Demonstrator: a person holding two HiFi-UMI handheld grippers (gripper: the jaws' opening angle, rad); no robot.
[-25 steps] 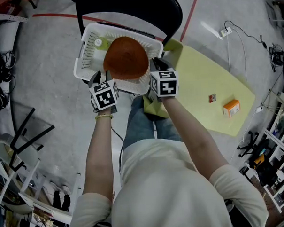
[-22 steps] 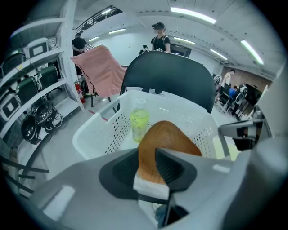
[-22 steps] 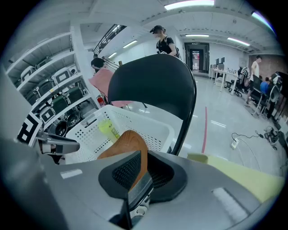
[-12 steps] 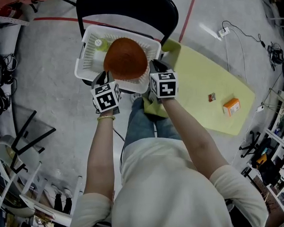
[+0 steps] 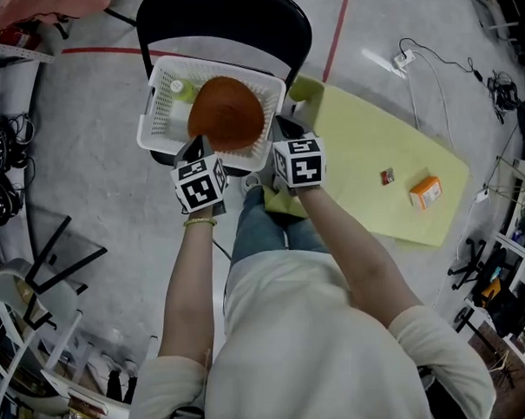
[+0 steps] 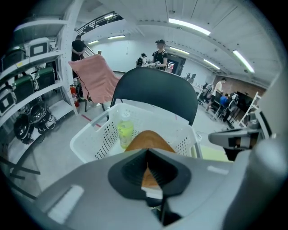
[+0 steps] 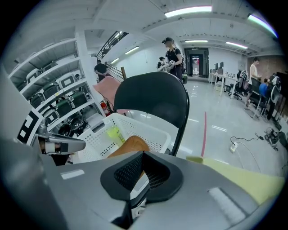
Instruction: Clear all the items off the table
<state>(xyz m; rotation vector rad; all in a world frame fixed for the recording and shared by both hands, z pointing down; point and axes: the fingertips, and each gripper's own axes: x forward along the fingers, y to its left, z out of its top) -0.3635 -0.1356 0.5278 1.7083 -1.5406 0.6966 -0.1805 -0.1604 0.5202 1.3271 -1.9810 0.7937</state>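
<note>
A white perforated basket point(image 5: 153, 98) stands on a black chair point(image 5: 224, 24). In it lie a domed orange-brown item point(image 5: 226, 115) and a yellow-green bottle point(image 5: 182, 89). My left gripper point(image 5: 191, 150) hangs at the basket's near rim; its jaws have just been closing and are shut with nothing between them. My right gripper point(image 5: 286, 127) is at the basket's near right corner, its jaws likewise just closed on nothing. In the left gripper view the shut left gripper point(image 6: 147, 152) points at the brown item point(image 6: 148, 140). On the yellow-green table point(image 5: 364, 139) lie an orange box point(image 5: 426, 191) and a small dark item point(image 5: 387, 176).
Shelving with gear point(image 5: 9, 172) lines the left side. A red line point(image 5: 337, 27) runs across the grey floor, and a cable with a plug strip point(image 5: 403, 57) lies beyond the table. People stand far off in the room point(image 7: 173, 54).
Both grippers have drawn back a little from the basket and risen. The left jaws went from open to shut. The brown item stays in the basket.
</note>
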